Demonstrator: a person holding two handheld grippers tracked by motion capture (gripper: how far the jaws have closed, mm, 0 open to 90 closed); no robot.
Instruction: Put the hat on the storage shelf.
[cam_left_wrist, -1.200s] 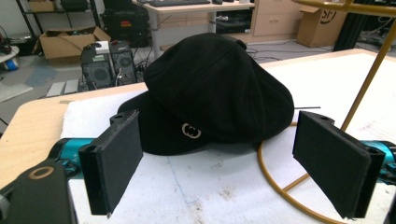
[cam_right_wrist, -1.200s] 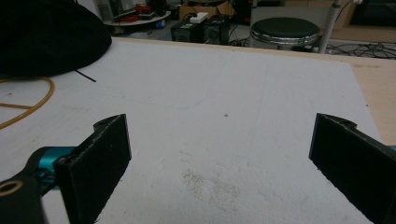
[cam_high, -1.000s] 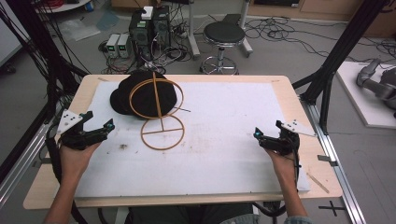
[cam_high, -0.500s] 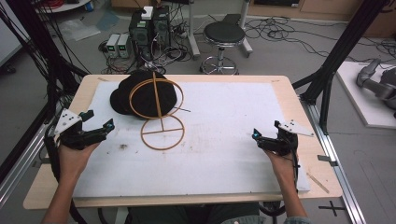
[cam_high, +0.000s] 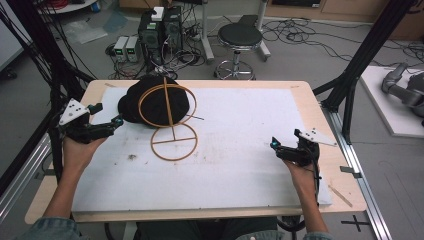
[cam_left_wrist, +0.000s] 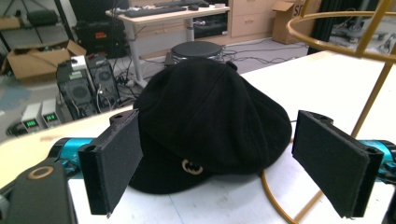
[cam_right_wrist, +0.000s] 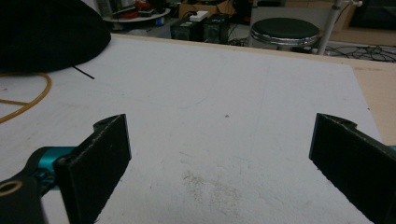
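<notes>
A black cap (cam_high: 145, 95) lies at the table's far left, and in the left gripper view the cap (cam_left_wrist: 210, 112) shows a small round emblem near its brim. A gold wire stand (cam_high: 167, 107) rises beside it, with its upper ring over the cap and its base ring (cam_high: 174, 142) flat on the white mat. My left gripper (cam_high: 106, 115) is open just left of the cap; in its own view the left gripper (cam_left_wrist: 224, 161) frames the cap without touching it. My right gripper (cam_high: 276, 146) hovers open at the right, and in its own view the right gripper (cam_right_wrist: 224, 163) holds nothing.
A white mat (cam_high: 240, 130) covers most of the wooden table (cam_high: 305, 87). A round stool (cam_high: 240, 37) and computer boxes (cam_high: 160, 25) stand on the floor beyond the far edge. Black frame posts (cam_high: 367, 55) rise at both sides.
My left gripper has edged a little forward, toward the cap. The right gripper has barely moved.
</notes>
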